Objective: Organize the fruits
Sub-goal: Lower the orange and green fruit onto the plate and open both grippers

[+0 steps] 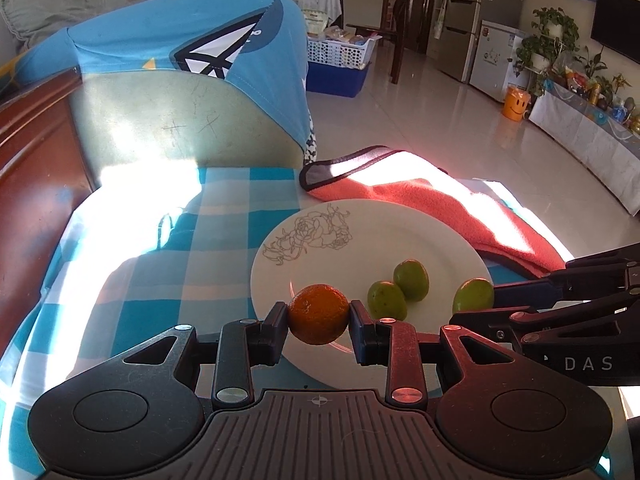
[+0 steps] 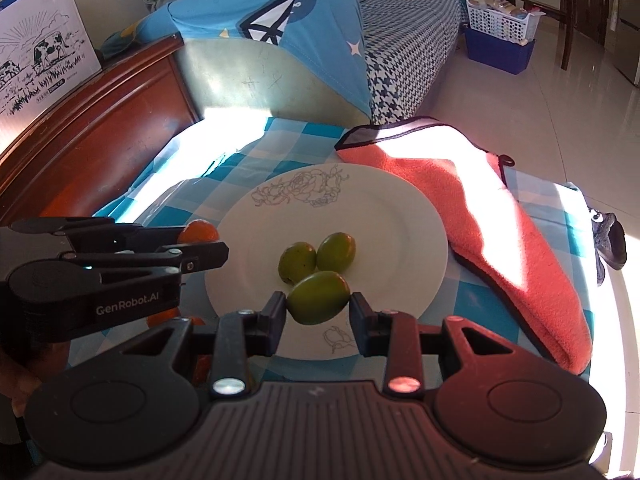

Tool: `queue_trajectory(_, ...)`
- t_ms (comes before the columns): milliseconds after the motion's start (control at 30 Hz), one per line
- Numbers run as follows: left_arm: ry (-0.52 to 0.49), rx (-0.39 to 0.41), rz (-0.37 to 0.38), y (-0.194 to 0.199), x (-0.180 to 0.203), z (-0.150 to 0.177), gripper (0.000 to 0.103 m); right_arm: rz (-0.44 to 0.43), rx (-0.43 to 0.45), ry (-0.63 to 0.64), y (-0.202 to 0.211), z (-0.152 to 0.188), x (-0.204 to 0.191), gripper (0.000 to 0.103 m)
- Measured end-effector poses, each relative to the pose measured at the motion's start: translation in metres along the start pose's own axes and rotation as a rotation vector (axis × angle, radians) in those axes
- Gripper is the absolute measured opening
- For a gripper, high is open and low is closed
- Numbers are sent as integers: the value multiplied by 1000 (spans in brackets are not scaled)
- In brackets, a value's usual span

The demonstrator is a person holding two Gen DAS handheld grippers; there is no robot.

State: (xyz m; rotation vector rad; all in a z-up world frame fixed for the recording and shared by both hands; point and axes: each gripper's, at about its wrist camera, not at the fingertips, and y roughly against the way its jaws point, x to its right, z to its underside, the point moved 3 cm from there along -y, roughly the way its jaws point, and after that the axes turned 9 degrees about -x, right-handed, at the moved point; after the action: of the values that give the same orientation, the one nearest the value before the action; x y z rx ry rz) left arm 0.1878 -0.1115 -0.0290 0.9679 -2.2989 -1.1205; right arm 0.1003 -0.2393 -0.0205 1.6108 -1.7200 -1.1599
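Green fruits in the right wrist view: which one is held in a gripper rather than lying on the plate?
The nearest small oval green fruit, clamped between the right gripper fingers above the white plate's front edge. The other two green fruits lie touching mid-plate.

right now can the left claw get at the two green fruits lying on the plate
Probably not yet: the left claw is shut on an orange, so it has no free grip. The way itself looks open; the two green fruits lie uncovered on the plate, just beside it.
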Motion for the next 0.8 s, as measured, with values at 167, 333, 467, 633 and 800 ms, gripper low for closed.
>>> queue_trajectory(167, 4, -9, -9, -11, -3, -8, 30, -3, -10, 0, -10, -7, 7, 35)
queue_trajectory(333, -1, -26, -1, -21, -3, -13, 30, -18, -25, -35, -20, -13, 13, 35)
queue_trajectory(467, -5, -37, 5, -30, -2, -15, 30, -5, -34, -49, -27, -15, 17, 35)
queue_trajectory(633, 11, -39, 8, -32, -3, -15, 32, -15, -34, -87, -33, -18, 23, 36)
queue_trajectory(800, 12, -15, -6, -23, -3, -17, 34, -27, -30, -113, -32, -21, 27, 38)
